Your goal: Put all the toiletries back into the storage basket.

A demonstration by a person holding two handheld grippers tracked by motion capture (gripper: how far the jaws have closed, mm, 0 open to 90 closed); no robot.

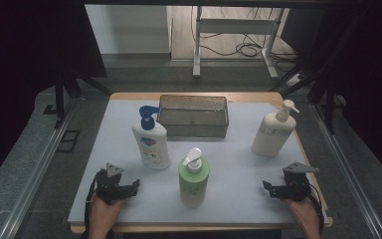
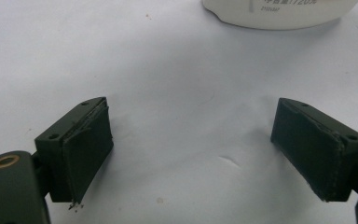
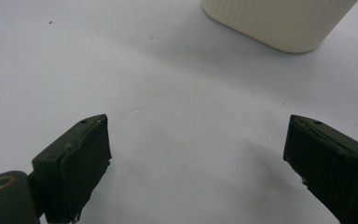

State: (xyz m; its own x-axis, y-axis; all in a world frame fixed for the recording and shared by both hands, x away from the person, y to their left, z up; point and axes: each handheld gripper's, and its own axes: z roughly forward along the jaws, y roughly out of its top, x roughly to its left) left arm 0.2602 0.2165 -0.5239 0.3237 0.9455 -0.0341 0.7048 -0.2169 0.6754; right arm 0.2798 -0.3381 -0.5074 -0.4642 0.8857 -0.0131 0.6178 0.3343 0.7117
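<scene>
Three pump bottles stand on the white mat (image 1: 229, 164). A white bottle with a blue pump (image 1: 151, 142) is at the left, a green bottle with a white pump (image 1: 194, 180) at the front middle, and a cream bottle (image 1: 273, 132) at the right. My left gripper (image 1: 128, 188) rests low on the mat at the front left, open and empty (image 2: 191, 149), with the white bottle's base (image 2: 279, 11) ahead of it. My right gripper (image 1: 271, 189) sits at the front right, also open and empty (image 3: 196, 158), facing the cream bottle's ribbed base (image 3: 279, 21).
A dark rectangular bin (image 1: 193, 115) stands at the back middle of the mat. The wooden table edge (image 1: 306, 149) shows along the right side. Metal rails run along the floor on both sides, and a desk frame (image 1: 234, 30) stands beyond.
</scene>
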